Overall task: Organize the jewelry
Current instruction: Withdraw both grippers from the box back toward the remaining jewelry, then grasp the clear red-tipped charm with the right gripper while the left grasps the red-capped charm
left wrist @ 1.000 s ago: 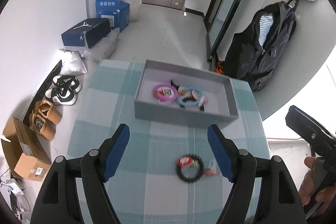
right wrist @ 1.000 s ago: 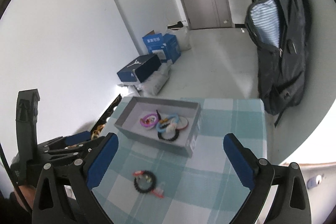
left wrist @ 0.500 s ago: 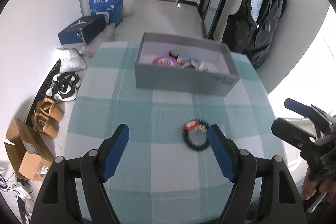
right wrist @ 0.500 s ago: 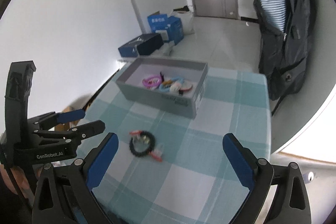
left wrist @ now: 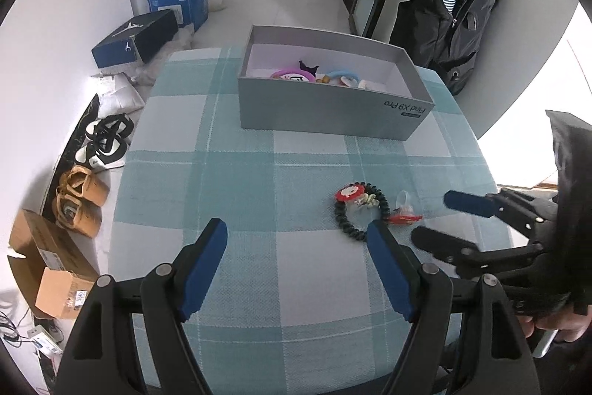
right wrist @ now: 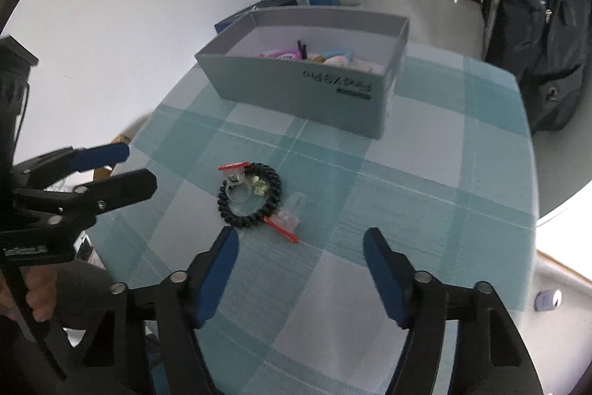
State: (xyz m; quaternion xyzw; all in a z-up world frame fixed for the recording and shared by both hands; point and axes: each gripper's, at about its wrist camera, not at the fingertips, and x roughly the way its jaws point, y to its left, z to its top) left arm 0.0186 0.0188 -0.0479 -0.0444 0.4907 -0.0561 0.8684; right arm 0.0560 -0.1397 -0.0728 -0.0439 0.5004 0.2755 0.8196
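A black beaded bracelet (left wrist: 339,215) (right wrist: 242,221) with a red charm lies on the checked tablecloth (left wrist: 229,180). A small clear packet (left wrist: 405,210) (right wrist: 286,219) with a red tag lies beside it. Further back stands a grey box (left wrist: 325,113) (right wrist: 296,91) holding pink and blue bracelets. My left gripper (left wrist: 296,232) (right wrist: 138,165) hovers open, short of the bracelet, nothing between its fingers. My right gripper (right wrist: 300,236) (left wrist: 433,215) sits just short of the packet; its jaws are closing with nothing between them.
On the floor to the left are shoes (left wrist: 79,198), cardboard boxes (left wrist: 48,265) and a dark blue shoe box (left wrist: 137,37). A black backpack (left wrist: 455,13) hangs at the right wall. The table's right edge (right wrist: 532,173) curves close to the right gripper.
Both grippers have sunk toward the table. The right gripper came down beside the packet, and its jaws have narrowed. The left gripper's opening is unchanged.
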